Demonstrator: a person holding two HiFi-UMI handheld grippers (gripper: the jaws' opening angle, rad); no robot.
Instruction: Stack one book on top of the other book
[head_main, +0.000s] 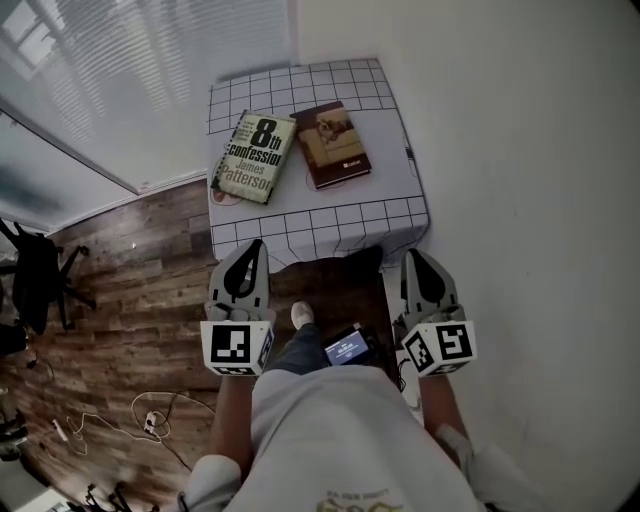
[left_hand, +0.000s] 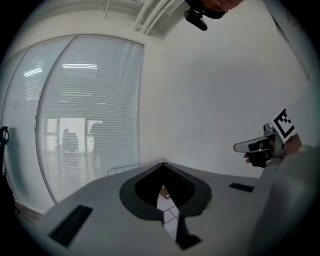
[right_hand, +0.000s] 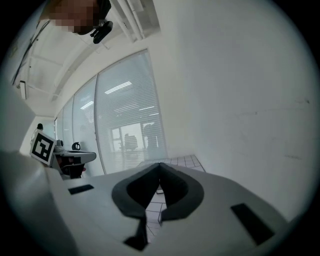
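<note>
Two books lie side by side on a small table with a checked cloth (head_main: 300, 225) in the head view: a pale green paperback (head_main: 255, 155) on the left and a brown hardcover (head_main: 332, 145) on the right. My left gripper (head_main: 252, 246) and right gripper (head_main: 412, 256) hover short of the table's near edge, both shut and empty, pointing toward the books. In the left gripper view the shut left gripper (left_hand: 162, 165) shows only a sliver of checked cloth (left_hand: 170, 217) through its gap. The right gripper (right_hand: 159, 165) looks the same in its own view.
The table stands in a corner: a white wall (head_main: 520, 150) runs along its right side and a window with blinds (head_main: 150, 70) lies behind it. Wooden floor (head_main: 130, 300) with an office chair (head_main: 40, 275) and cables (head_main: 150, 415) lies to the left.
</note>
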